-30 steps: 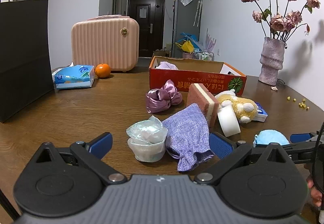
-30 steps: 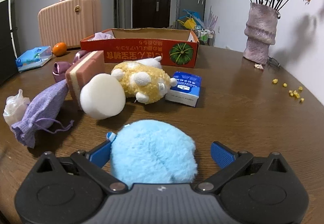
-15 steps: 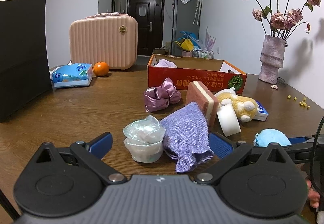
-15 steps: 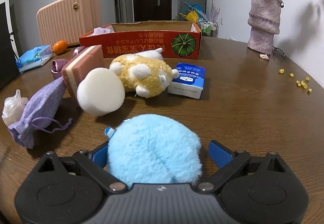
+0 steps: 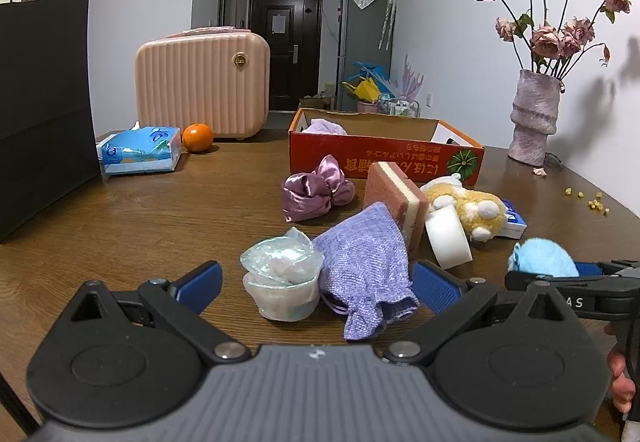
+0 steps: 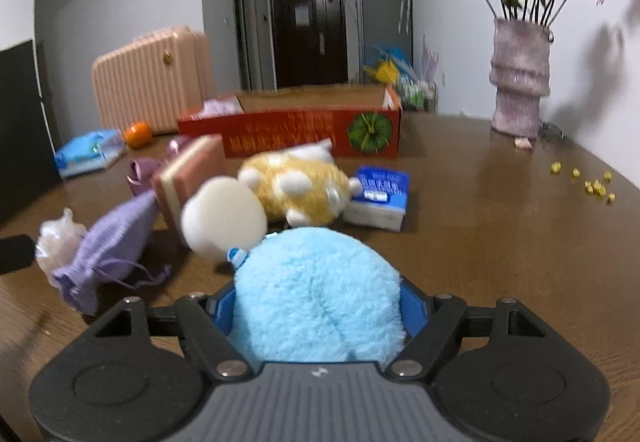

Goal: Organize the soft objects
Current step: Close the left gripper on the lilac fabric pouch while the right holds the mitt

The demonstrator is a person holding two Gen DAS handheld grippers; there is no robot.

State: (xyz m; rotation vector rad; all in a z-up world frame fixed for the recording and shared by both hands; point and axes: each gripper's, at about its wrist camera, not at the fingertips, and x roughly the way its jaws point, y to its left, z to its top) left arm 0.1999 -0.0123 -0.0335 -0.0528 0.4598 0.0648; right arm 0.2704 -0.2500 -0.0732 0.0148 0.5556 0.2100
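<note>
Left hand-held gripper [image 5: 316,278]: jaws wide apart, empty, before a purple pouch [image 5: 366,270] on the surface [image 5: 140,218]. Right hand-held gripper [image 6: 318,308]: jaws closing on a blue plush ball [image 6: 318,294], pads at its flanks. Probably light and squashy; grip its middle.

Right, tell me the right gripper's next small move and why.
Probably finish the squeeze, then lift. The right gripper has its jaws closing around the blue plush ball, the blue pads against its sides. The ball looks to be still on the table, and the red box stands open beyond.
</note>
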